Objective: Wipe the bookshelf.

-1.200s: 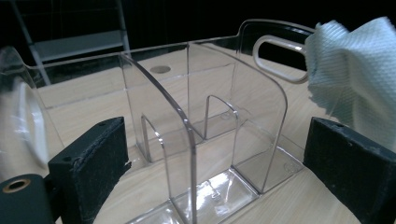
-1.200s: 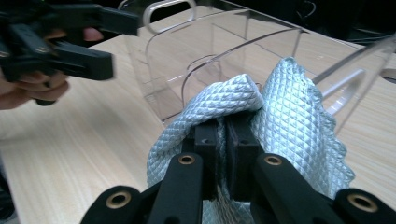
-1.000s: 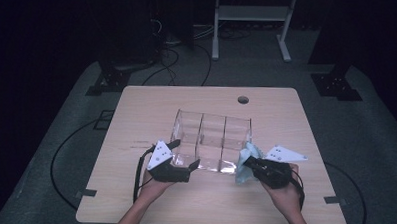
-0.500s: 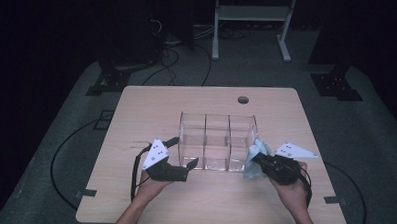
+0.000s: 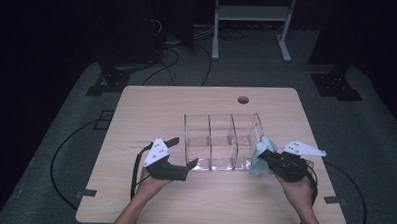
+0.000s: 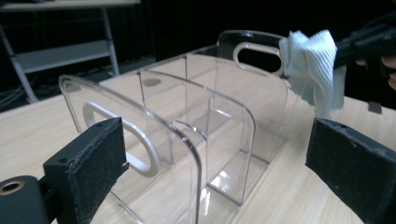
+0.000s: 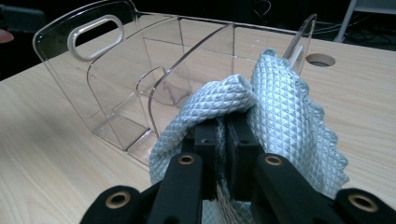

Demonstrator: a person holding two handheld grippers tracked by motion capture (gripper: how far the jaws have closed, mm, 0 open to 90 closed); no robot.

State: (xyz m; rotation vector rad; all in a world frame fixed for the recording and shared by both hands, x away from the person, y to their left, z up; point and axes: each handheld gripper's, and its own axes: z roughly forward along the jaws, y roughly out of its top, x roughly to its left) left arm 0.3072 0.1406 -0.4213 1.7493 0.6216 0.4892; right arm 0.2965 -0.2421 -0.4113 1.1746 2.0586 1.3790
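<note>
The right gripper (image 7: 219, 135) is clamped on a pale blue cloth (image 7: 275, 107), held against the right end wall of the clear 3-compartment organiser (image 5: 220, 143) mid-table; the left gripper (image 5: 181, 152) stands wide open around its left end, pads apart from it; pressing while wiping could slide or tip the unclamped organiser; the cloth may slip; no writing is legible

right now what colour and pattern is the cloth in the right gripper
Pale blue with a quilted diamond weave; the cloth shows best in the right gripper view.
</note>
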